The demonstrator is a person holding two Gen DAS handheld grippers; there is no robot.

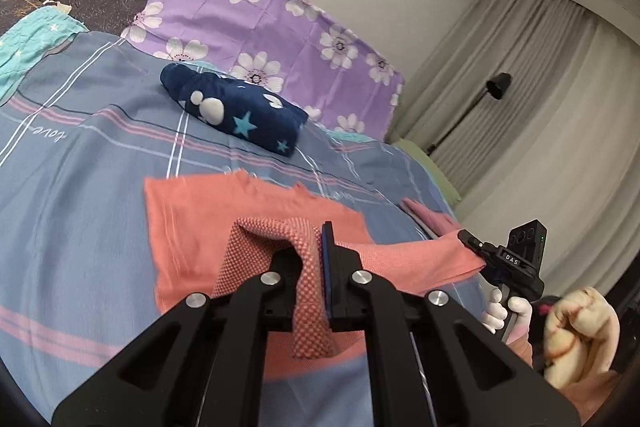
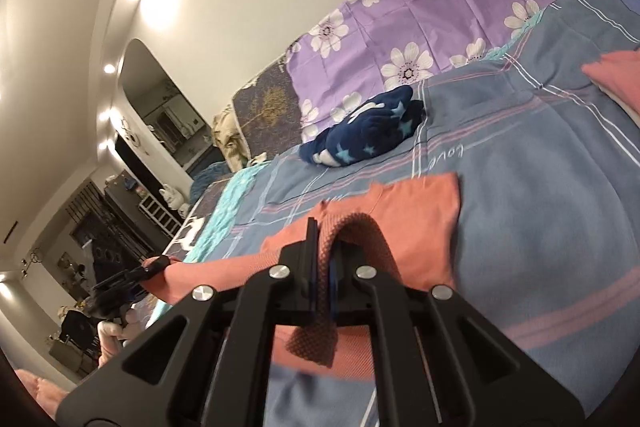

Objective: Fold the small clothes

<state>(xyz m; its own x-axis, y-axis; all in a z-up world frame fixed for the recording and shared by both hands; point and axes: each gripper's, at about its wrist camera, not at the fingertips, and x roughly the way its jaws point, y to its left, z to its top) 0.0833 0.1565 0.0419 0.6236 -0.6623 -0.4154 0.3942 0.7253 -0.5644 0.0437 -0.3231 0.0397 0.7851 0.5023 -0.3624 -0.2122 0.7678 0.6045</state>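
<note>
Grippers [image 1: 316,255] [image 2: 324,247] tilted down, clamping coral garment [image 1: 192,211]

I am working in a home bedroom. A bed [image 1: 80,155] fills most of my view, covered with a blue-grey striped sheet, and a purple flowered cover [image 1: 260,27] is propped against the plain white wall behind it. Long pale curtains [image 1: 520,99] hang at one side, with a black floor lamp [image 1: 498,87] in front of them. In the right wrist view an arched mirror [image 2: 160,107] leans on the wall, and cluttered shelves [image 2: 120,219] stand in the dim corner beyond.
</note>
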